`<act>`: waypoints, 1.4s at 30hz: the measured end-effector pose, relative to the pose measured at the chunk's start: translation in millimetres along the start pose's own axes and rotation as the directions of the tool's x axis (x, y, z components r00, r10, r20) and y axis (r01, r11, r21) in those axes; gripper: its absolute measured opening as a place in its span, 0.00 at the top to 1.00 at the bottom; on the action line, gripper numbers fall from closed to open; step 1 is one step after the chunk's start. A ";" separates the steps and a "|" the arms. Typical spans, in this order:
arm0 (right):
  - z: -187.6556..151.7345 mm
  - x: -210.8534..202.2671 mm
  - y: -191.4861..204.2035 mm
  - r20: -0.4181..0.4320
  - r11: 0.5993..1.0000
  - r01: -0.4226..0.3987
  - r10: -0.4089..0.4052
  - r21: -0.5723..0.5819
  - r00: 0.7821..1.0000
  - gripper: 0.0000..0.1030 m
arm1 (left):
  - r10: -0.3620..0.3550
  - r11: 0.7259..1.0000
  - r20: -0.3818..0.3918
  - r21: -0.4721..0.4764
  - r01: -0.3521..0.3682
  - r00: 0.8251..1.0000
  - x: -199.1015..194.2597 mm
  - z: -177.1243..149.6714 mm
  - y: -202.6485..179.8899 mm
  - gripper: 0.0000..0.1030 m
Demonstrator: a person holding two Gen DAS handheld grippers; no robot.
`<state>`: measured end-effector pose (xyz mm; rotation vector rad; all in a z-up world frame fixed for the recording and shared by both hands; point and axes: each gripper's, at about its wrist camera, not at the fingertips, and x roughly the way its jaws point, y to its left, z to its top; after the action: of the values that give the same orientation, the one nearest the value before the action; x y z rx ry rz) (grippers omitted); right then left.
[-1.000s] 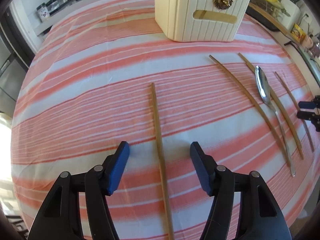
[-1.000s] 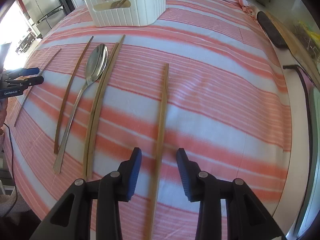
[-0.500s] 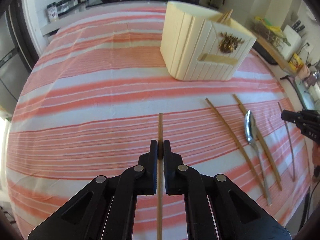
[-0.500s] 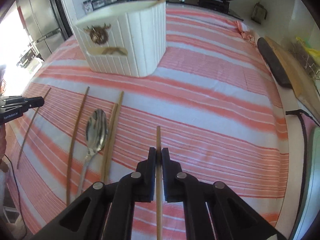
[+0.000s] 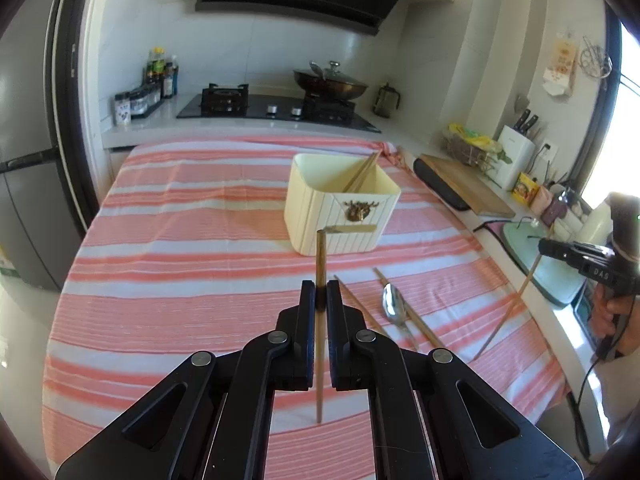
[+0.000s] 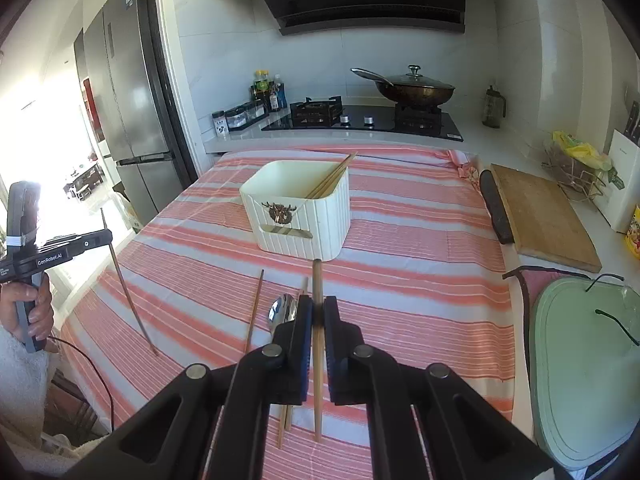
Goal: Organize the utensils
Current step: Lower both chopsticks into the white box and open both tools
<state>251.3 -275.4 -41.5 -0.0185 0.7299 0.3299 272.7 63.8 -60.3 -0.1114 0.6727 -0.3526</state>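
My left gripper [image 5: 320,295] is shut on a wooden chopstick [image 5: 320,260], held above the striped tablecloth. My right gripper [image 6: 317,309] is shut on another wooden chopstick [image 6: 317,280], also lifted. Each gripper with its chopstick shows in the other view: the right one [image 5: 550,249], the left one [image 6: 107,236]. A cream utensil box [image 5: 340,208] with two chopsticks leaning inside stands ahead at mid-table; it also shows in the right wrist view [image 6: 298,210]. A metal spoon [image 5: 394,310] and two more chopsticks [image 5: 412,312] lie on the cloth between the grippers.
A wooden cutting board [image 6: 540,216] and a dark strip [image 6: 496,208] lie along the right table edge. A pale green tray [image 6: 584,360] sits at the right. The stove with a wok [image 6: 412,90] and bottles stands behind. A fridge [image 6: 128,88] is at the left.
Both grippers closed on their chopsticks a second ago and have since lifted them off the cloth, tilting up so the kitchen comes into view.
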 end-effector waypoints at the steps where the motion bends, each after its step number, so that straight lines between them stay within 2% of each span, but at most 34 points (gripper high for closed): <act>1: 2.1 -2.9 0.4 0.015 1.000 0.002 -0.002 0.004 1.000 0.94 | 0.000 1.000 0.016 -0.003 0.000 1.000 -2.7 3.0 -0.6 0.97; 9: 47.8 -17.5 -6.0 0.144 1.000 0.027 -0.029 0.012 0.989 0.94 | -0.002 1.000 0.138 0.011 0.000 0.990 -29.2 46.2 -8.1 0.97; 14: 91.3 -15.7 -6.7 0.208 0.998 0.059 -0.054 -0.018 0.977 0.94 | 0.014 0.999 0.237 0.033 -0.022 0.971 -35.4 95.3 -20.3 0.97; 19: 140.2 -9.8 -2.0 0.332 0.998 0.068 -0.059 -0.018 0.942 0.94 | 0.032 0.999 0.329 0.029 -0.044 0.944 -10.7 149.7 -31.9 0.97; 23: 172.6 8.4 1.8 0.416 0.999 0.043 -0.042 0.007 0.908 0.94 | 0.055 0.997 0.341 0.034 -0.071 0.939 33.5 177.3 -38.7 0.97; 26: 185.5 36.6 2.4 0.437 0.999 0.012 -0.026 0.036 0.899 0.94 | 0.058 0.997 0.294 0.025 -0.068 0.954 72.8 184.5 -38.8 0.97; 29: 187.8 79.8 -3.4 0.385 0.994 -0.041 0.001 0.097 0.923 0.94 | 0.074 0.997 0.205 0.022 -0.080 0.976 114.4 184.1 -37.5 0.97; 32: 184.5 129.7 -12.0 0.295 0.988 -0.067 0.023 0.142 0.955 0.94 | 0.076 0.997 0.097 0.009 -0.077 0.992 152.8 178.0 -30.6 0.97; 35: 178.7 180.9 -26.5 0.167 0.970 -0.108 0.072 0.218 0.983 0.94 | 0.062 0.998 -0.009 -0.032 -0.062 0.998 185.2 171.8 -19.8 0.97; 39: 166.5 234.1 -47.2 0.019 0.922 -0.158 0.162 0.355 0.987 0.93 | 0.009 0.996 -0.127 -0.087 -0.020 0.992 215.2 161.6 -13.3 0.96; 40: 164.5 242.9 -49.0 -0.011 0.918 -0.150 0.166 0.368 0.986 0.90 | 0.002 0.995 -0.147 -0.099 -0.016 0.989 219.0 159.1 -13.2 0.94; 41: 162.8 248.8 -49.7 -0.029 0.918 -0.136 0.158 0.373 0.987 0.90 | -0.005 0.994 -0.159 -0.110 -0.012 0.987 221.1 156.8 -13.0 0.82; 42: 161.8 252.4 -48.6 -0.042 0.922 -0.122 0.147 0.368 0.988 0.84 | -0.021 0.993 -0.162 -0.119 0.002 0.987 220.1 154.1 -12.8 0.72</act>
<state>547.1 -227.3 -91.2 0.3761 0.8550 0.3219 525.4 -28.1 -67.4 -0.2013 0.8557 -0.3351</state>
